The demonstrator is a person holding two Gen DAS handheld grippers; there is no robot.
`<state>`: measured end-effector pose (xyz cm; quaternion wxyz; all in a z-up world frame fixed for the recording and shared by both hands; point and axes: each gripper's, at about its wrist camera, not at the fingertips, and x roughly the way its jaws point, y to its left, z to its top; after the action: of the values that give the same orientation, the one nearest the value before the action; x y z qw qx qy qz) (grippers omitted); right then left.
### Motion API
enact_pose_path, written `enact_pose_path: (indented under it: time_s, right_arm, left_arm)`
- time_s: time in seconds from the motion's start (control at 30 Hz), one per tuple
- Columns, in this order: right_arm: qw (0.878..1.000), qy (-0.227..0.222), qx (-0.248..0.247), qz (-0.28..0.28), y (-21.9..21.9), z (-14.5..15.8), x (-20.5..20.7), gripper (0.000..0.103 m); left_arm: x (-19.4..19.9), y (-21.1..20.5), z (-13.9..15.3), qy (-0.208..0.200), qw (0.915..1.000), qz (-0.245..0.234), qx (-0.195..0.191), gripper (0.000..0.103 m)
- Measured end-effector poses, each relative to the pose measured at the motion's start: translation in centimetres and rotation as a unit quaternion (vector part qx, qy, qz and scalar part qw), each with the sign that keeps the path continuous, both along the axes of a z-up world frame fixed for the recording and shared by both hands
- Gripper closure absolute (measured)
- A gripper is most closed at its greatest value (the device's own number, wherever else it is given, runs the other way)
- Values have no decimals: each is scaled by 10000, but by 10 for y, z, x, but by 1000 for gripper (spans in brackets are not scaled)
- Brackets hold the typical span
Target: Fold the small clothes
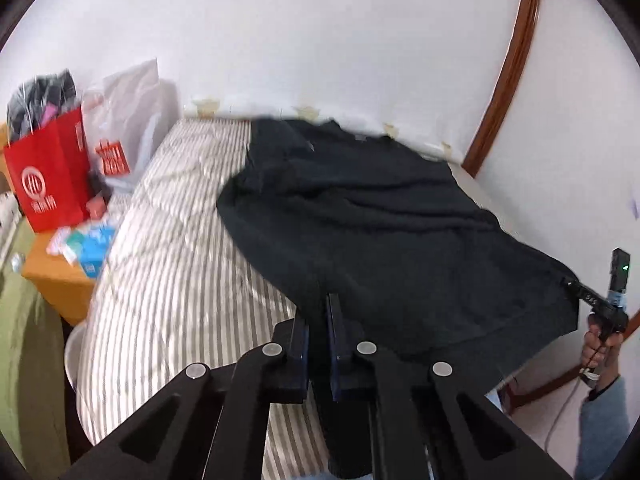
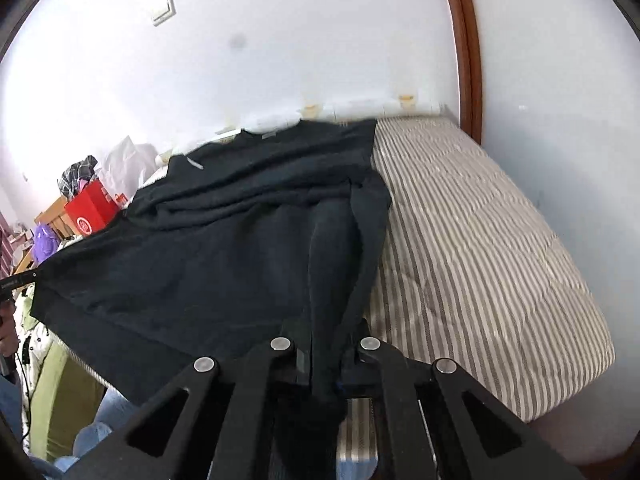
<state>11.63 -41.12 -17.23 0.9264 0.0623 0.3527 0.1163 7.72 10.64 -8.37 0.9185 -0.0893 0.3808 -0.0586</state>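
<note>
The left gripper (image 1: 318, 312) and the right gripper (image 2: 326, 344) were each squeezed tight on a near corner of the black top (image 1: 360, 220), lifted off the striped bed (image 1: 172, 240). To fold it well, both corners should go up together and level, then over to the far edge by the wall.

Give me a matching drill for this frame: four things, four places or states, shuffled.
Things:
1. black garment
2. striped mattress
3. red paper bag
4. left gripper

Places or states:
A. standing on the wooden bedside table
B. shut on a near corner of cloth
C. spread across the bed, near edge raised
D. lying under the garment, by the white wall

Pairs: 1-C, 2-D, 3-A, 4-B
</note>
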Motion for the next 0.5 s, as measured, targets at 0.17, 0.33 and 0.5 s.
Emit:
enact_pose_path:
  time_s: [0.17,0.33,0.5]
  right_arm:
    - [9992,-356,-3,-171,6,28,31,98]
    - [9977,-613,29,-291,9,58,75,98]
    - [9976,-561,153,-377,21,72,133,98]
  left_arm:
    - [25,-2,18,-347,9992,173,93,95]
    - [64,8,36,-471,9980,418,48,95]
    - [116,14,38,-365,9972,639,124,95]
